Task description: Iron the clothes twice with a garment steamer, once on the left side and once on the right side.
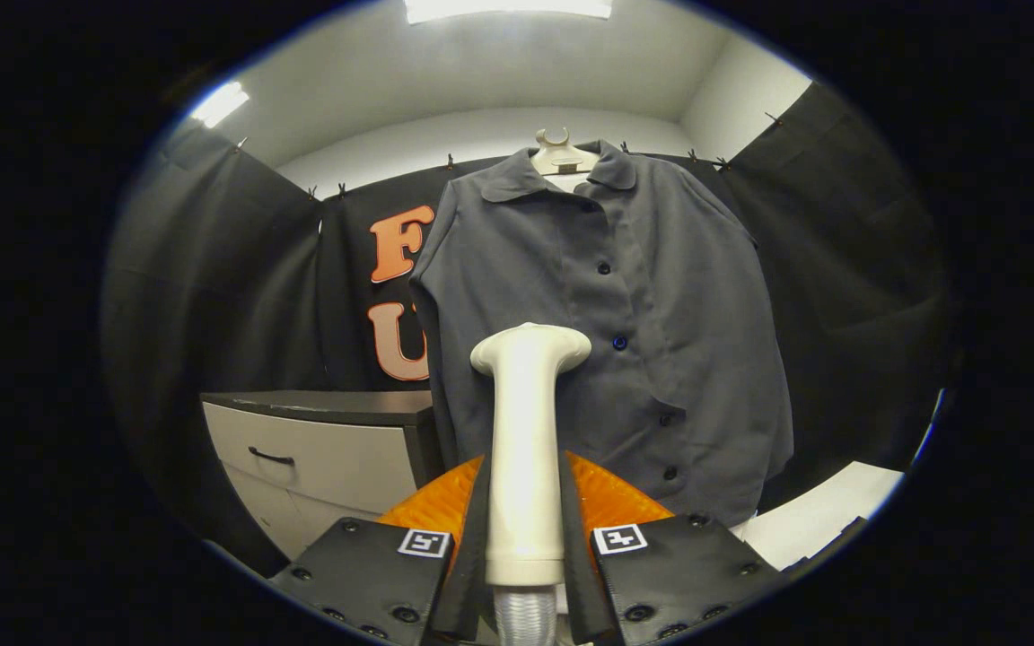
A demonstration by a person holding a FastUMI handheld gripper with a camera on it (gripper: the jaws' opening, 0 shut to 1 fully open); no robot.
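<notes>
1. Gripper view: the tongs (524, 547) are clamped on the cream plastic garment steamer (526, 431), both fingers pressing its handle.
2. Steamer head points up, just in front of the dark grey button-up shirt (661, 296) on its white hanger (558, 154).
3. White drawer cabinet (319, 458) stands beside the shirt.

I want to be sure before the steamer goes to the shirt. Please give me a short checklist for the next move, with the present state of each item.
1. Grip: the gripper has both fingers pressed on the handle of the cream plastic garment steamer. Ok.
2. Steamer pose: upright, head towards the dark grey button-up shirt. Ok.
3. Contact: whether the head touches the fabric. Cannot tell.
4. Shirt: hangs on the pale hanger, front facing the gripper, buttoned. Ok.
5. Side clearance: the white drawer cabinet with a dark top stands close beside the shirt's hem. Cannot tell if it hinders a low pass.
6. Steam coming out: cannot tell.
</notes>
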